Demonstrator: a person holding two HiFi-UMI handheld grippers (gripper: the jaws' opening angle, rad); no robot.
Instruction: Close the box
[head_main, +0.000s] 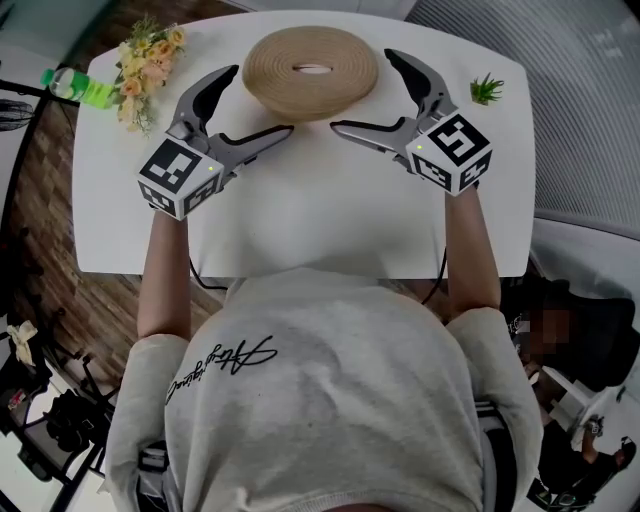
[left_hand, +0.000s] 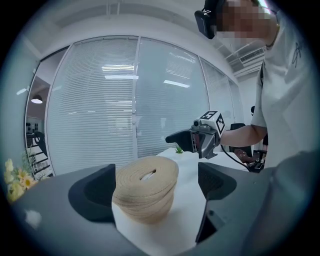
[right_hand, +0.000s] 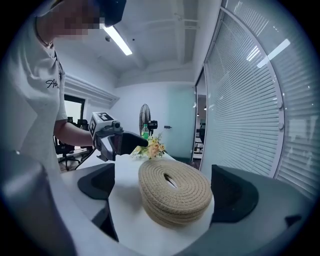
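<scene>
Two grippers, left (head_main: 262, 99) and right (head_main: 362, 89), both gape wide open with nothing held, one on each side of the box (head_main: 300, 92). It's round, coiled tan rope, ribbed, lid with a centre slot, sitting on the smooth white table (head_main: 320, 215).

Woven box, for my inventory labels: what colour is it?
The woven box is tan, coiled rope; clearest in the right gripper view.

Black cursive script (head_main: 222, 366) slants across the back of the person's pale grey sweatshirt (head_main: 330, 400); its words cannot be made out. The cubes on the left gripper (head_main: 261, 100) and right gripper (head_main: 362, 90) carry only black-and-white square code patterns. The label on the green plastic bottle (head_main: 75, 87) is too small to read.
</scene>
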